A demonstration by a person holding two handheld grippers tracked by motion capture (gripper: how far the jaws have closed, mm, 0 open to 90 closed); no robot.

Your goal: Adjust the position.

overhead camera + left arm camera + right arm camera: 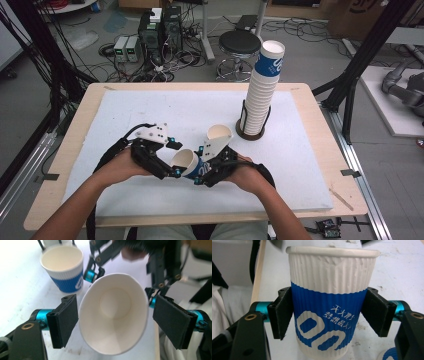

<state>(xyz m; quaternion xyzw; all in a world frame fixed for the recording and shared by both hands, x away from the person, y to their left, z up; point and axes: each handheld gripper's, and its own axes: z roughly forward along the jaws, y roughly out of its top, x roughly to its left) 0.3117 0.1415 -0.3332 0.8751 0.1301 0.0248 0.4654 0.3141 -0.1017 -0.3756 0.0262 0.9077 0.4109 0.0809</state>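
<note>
The right gripper (327,315) clamps the paper cup (329,305) by its blue band; the left gripper (115,322) stands open around its mouth, pads apart from the rim.

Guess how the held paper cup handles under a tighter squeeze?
Probably deforms: the paper cup already has an oval rim between the left gripper pads. Its ribbed sleeve likely resists slipping in the right gripper. Empty, so likely light.

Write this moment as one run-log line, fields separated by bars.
right claw: shut on paper cup | left claw: open, pads beside the cup rim | second cup: upright on table | cup stack: in holder
</note>
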